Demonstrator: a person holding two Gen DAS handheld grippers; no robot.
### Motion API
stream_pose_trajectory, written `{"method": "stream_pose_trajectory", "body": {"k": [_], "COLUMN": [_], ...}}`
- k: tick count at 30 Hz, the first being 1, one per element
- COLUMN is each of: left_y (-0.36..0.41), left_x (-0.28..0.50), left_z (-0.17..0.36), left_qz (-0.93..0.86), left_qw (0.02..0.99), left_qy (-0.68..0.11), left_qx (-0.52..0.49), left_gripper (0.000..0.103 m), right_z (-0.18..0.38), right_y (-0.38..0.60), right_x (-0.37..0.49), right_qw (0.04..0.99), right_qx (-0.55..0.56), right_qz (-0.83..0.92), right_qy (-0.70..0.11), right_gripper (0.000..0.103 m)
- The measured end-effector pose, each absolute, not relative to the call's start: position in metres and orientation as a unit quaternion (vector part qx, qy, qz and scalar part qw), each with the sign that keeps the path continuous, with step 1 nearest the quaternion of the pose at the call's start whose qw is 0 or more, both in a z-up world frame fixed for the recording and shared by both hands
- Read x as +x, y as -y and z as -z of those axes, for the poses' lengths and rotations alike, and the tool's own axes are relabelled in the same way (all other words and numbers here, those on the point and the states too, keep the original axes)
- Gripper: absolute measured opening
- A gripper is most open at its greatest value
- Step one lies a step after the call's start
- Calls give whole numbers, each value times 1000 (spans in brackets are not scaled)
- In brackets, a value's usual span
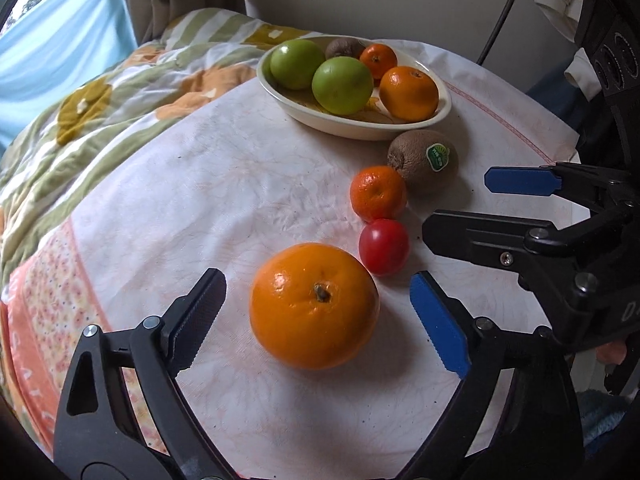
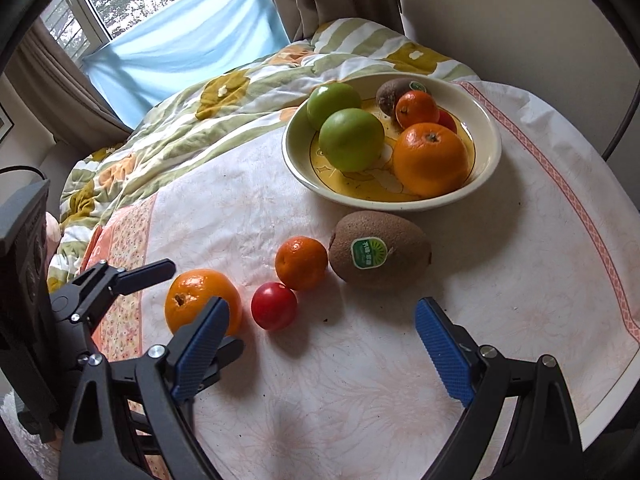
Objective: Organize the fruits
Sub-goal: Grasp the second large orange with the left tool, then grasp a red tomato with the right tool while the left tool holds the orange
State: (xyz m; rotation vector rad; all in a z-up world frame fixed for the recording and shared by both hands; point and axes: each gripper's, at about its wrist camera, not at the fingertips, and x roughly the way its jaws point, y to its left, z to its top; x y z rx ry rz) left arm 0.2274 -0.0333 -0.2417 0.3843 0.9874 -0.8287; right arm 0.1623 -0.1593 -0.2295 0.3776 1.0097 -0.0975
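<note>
A large orange (image 1: 314, 306) lies on the white cloth between the fingers of my open left gripper (image 1: 316, 312), not touched; it also shows in the right wrist view (image 2: 202, 300). Beyond it lie a red plum (image 1: 383, 246), a small mandarin (image 1: 378, 193) and a stickered kiwi (image 1: 424, 159) in a row. A cream bowl (image 1: 280, 92) at the back holds two green apples (image 1: 342, 85), an orange (image 1: 409, 92), a mandarin and a kiwi. My right gripper (image 2: 324, 344) is open and empty, with the kiwi (image 2: 380, 250) and plum (image 2: 274, 306) ahead of it.
A floral quilt (image 1: 100, 120) is bunched along the left side of the cloth (image 1: 240, 184). A window with a blue curtain (image 2: 180, 52) is beyond it. A dark cable (image 1: 500, 20) runs up the wall at the back right.
</note>
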Motion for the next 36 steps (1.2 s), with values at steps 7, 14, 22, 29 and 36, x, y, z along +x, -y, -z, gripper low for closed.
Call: {"method": "stream_pose_trajectory", "body": {"k": [7,14,22,29,36], "left_y": [35,30,21,7,-8], "left_x": [231,228,227,229,228], "left_z": [253,253,252,252,252], "left_qz": [381,388,383,369,351], "left_qw": [775,771,774,778,787], "left_qy": [-469,-469,-469,-474,-478], "left_qx": [184,186,182,184,173], "left_gripper": [78,66,66,66,66], "right_z": [235,237,243,253,257], "right_y": [158,156,147,139,130], "right_x": [163,166,173,178,182], "right_qw": [854,853,850,844,847], "right_qx": [184,181,178,172,155], "right_qz": [49,47,37,21,15], "right_qy": [-484,-487,-495,-508,-509], "right_gripper": [93,92,87,71,63]}}
